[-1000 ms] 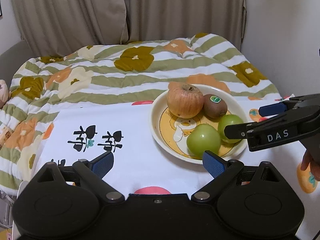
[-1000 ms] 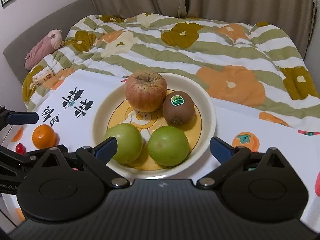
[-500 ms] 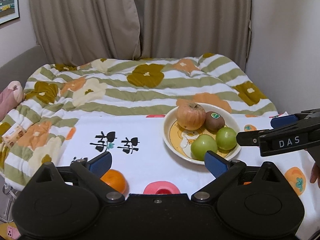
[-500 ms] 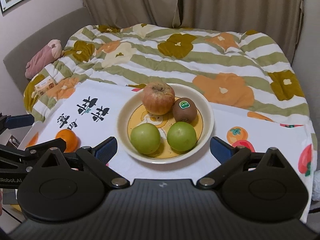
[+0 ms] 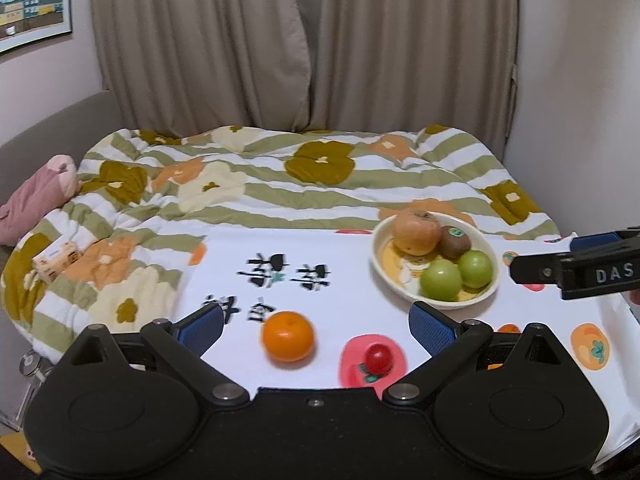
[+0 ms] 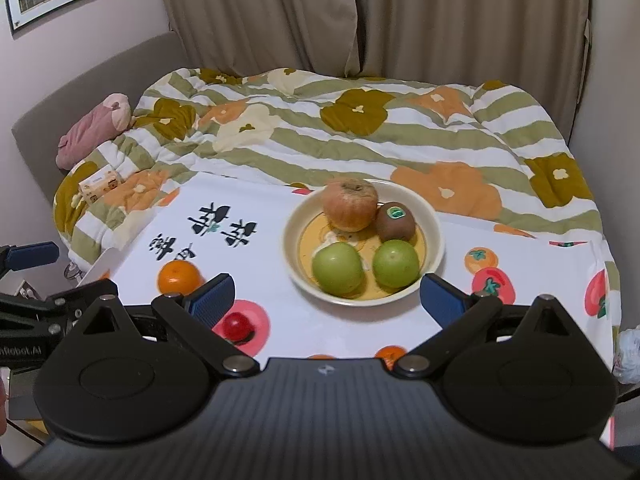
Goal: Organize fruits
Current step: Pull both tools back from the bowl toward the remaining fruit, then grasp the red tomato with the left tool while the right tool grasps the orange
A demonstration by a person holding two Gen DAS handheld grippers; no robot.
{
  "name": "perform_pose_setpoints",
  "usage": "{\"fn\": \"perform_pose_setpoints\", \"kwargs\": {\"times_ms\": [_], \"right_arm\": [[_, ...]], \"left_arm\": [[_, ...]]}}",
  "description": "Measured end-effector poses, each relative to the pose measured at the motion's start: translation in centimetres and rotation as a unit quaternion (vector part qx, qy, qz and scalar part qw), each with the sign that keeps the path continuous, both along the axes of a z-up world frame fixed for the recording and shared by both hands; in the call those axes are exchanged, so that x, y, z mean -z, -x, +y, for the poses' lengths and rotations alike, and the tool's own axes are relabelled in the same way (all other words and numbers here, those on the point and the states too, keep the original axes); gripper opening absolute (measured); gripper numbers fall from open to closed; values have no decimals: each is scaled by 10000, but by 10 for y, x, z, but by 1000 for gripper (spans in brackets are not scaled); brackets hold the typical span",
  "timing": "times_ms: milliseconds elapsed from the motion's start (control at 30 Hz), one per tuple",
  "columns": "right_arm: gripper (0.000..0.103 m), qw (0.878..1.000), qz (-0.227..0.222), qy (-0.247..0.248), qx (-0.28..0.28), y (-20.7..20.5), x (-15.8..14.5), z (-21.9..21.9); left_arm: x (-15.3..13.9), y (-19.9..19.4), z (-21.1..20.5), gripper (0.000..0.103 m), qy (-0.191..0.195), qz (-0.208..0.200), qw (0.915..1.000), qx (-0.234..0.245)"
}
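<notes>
Both my grippers are spread apart and empty, left gripper (image 5: 314,320) near the orange (image 5: 288,335) and the cherry tomato (image 5: 379,358). The bowl (image 6: 434,240), far right, holds an apple (image 6: 351,204), a kiwi (image 6: 396,222) and two green fruits. Worry: round fruit could roll off the tablecloth (image 5: 352,280) if I nudge it. My right gripper (image 6: 327,294) hides the near edge.
</notes>
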State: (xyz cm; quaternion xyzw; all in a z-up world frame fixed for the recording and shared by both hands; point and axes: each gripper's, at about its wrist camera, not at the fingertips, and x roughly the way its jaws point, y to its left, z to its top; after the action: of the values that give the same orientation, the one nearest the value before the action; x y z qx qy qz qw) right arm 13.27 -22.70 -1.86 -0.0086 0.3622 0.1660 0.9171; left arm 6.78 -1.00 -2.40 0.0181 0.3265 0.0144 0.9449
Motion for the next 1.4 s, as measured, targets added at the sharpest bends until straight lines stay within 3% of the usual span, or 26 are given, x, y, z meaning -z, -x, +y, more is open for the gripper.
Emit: {"fn": "perform_pose_setpoints", "kwargs": {"times_ms": [400,667,733,1000,1400], "right_arm": [[103,9998,-38,-56,-168,30,6,68],[103,9995,-26,-243,-183,34,32,116],[103,9995,-23,-282,-164,34,42,126],[103,9994,187,-293,-76,21,86,163],[103,9988,416,-273,23,-4,123,197]], "left_arm": [[13,30,67,100,-10,77,9998,-185],[46,20,101,95,-224,325,9992,109],[59,14,108,86,-274,446,9983,264],[106,-10,126,69,-477,865,9919,798],[138,-36,136,50,-441,1268,9828,1266]]}}
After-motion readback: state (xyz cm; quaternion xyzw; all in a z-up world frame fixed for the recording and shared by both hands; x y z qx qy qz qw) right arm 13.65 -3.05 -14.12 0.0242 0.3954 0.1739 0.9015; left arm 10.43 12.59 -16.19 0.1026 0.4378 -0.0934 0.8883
